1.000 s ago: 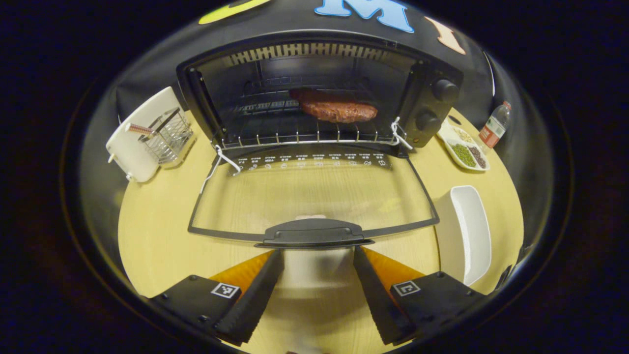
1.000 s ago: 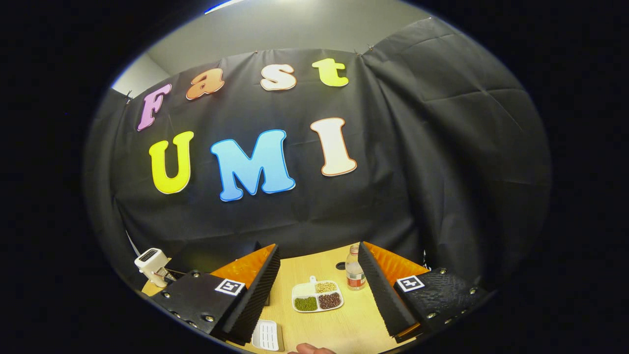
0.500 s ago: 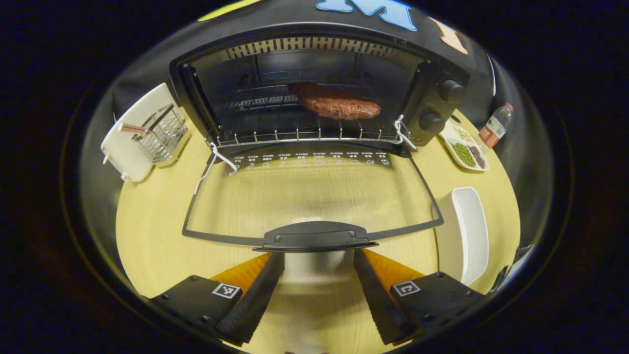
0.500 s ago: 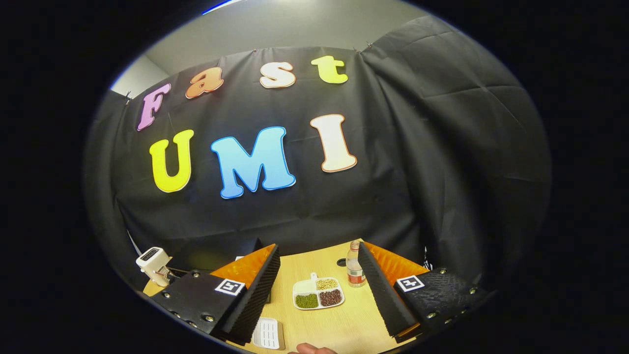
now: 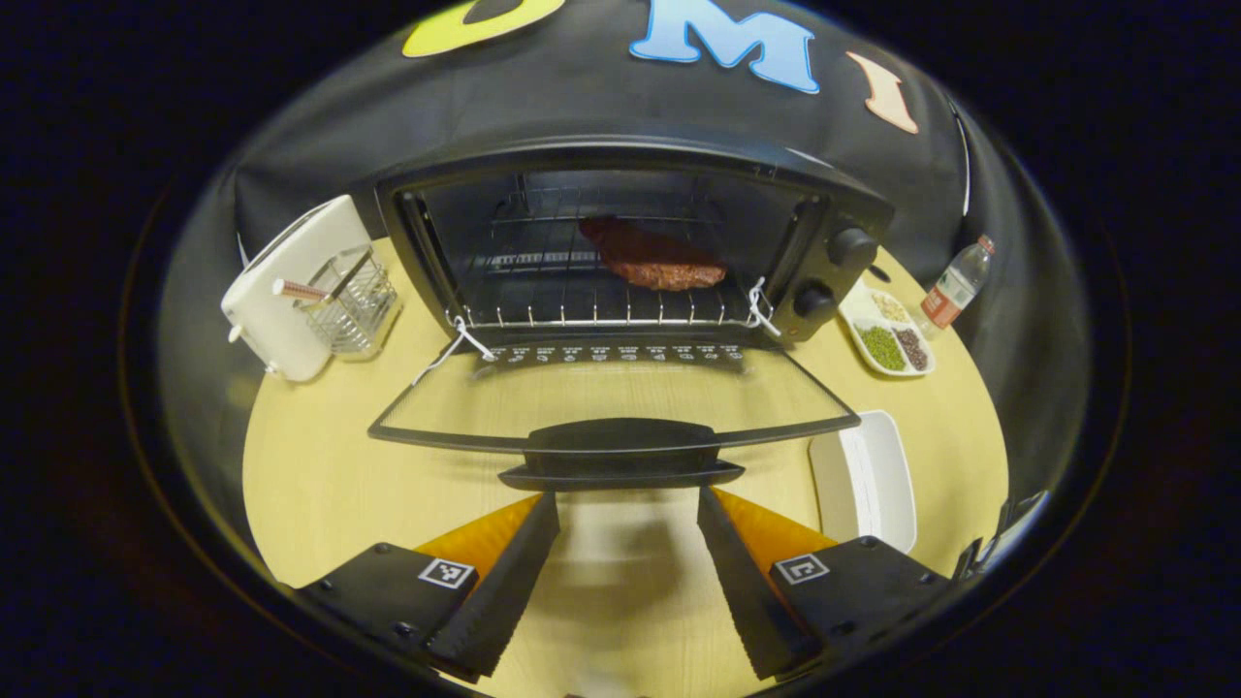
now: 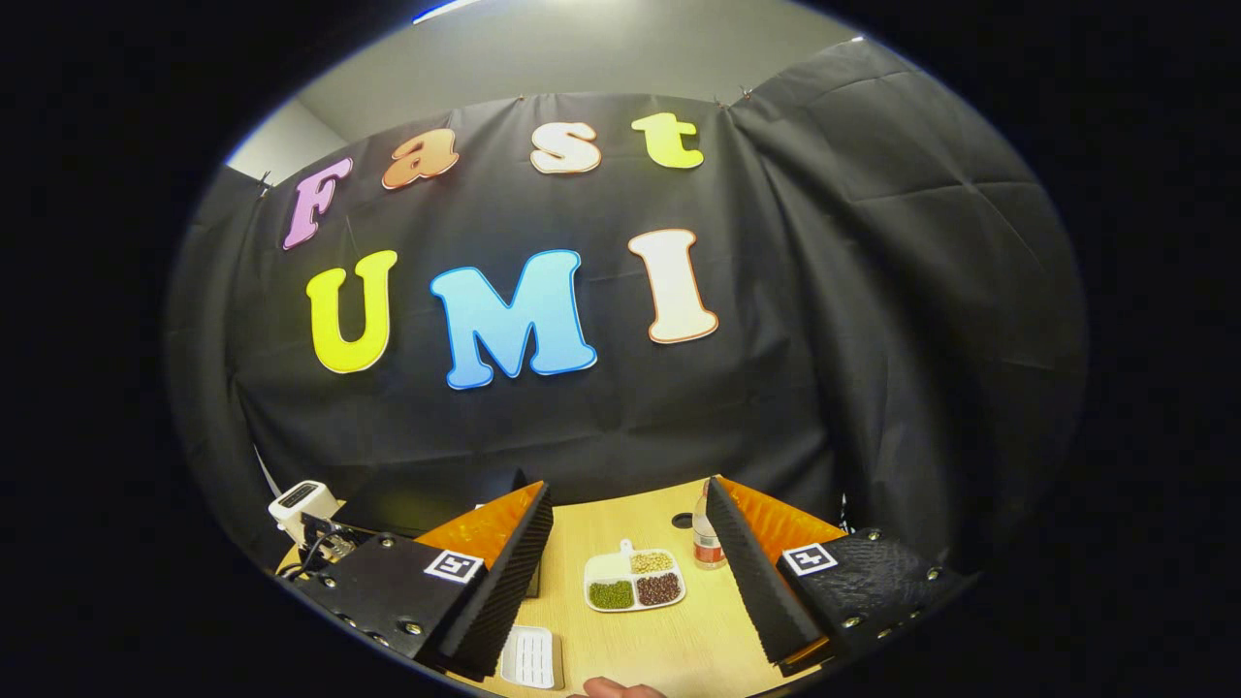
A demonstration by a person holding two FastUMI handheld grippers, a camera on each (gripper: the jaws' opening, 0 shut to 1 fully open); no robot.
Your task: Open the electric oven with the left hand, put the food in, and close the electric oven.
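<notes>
The desk [image 5: 320,485] spreads pale and wooden under everything, and at its far edge sits the electric oven [image 5: 630,242], front facing the left gripper view, long axis running side to side along that back edge. Its glass door [image 5: 611,397] is swung down toward the desk's near edge, close to level, the door handle [image 5: 620,456] at its free end just ahead of the left gripper [image 5: 628,528], whose jaws stand apart and grip nothing. Inside, on the wire rack [image 5: 591,310], lies the food [image 5: 654,264], a brown slab lying lengthwise across the cavity, right of centre. The left gripper view also takes in a white toaster [image 5: 291,281] by the oven's left side and an empty white dish [image 5: 868,480] near the desk's right edge. The right gripper view looks higher, mostly at the booth wall, with the right gripper [image 6: 630,553] held off the desk, jaws apart and empty. A divided snack tray [image 6: 635,580] and a small bottle [image 6: 709,543] appear between its fingers in that view, and a fingertip [image 6: 613,688] at the bottom edge.
</notes>
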